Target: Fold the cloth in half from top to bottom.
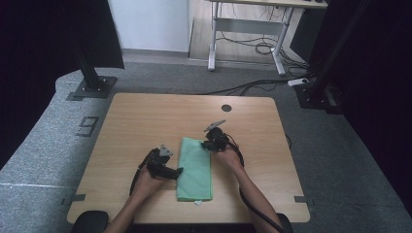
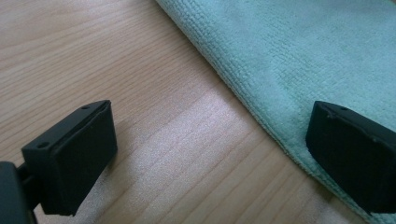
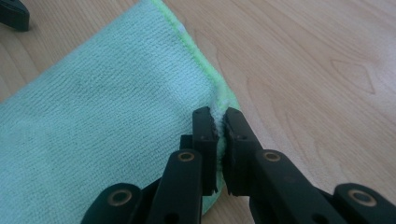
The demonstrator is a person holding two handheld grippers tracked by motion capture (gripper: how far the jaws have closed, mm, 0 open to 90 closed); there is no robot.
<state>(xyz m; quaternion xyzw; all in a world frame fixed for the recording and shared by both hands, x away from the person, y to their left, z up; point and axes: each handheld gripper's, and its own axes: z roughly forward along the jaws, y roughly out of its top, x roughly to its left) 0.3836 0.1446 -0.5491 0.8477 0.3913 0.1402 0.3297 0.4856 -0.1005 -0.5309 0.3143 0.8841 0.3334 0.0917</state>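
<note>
A folded mint-green cloth (image 1: 195,170) lies lengthwise on the wooden table (image 1: 145,116), near the front middle. My right gripper (image 1: 206,144) sits at the cloth's far right corner. In the right gripper view its jaws (image 3: 220,126) are shut on the cloth's (image 3: 93,121) edge, with a pinched fold of fabric between the pads. My left gripper (image 1: 179,171) rests at the cloth's left edge. In the left gripper view it (image 2: 210,149) stands open, one jaw over bare wood and the other over the cloth (image 2: 303,56), with the cloth's edge running between them.
A round cable hole (image 1: 226,108) marks the table's far side. Beyond the table stand a black post base (image 1: 91,87) at the left, a white desk frame (image 1: 248,29) and loose cables (image 1: 252,85) on the grey floor.
</note>
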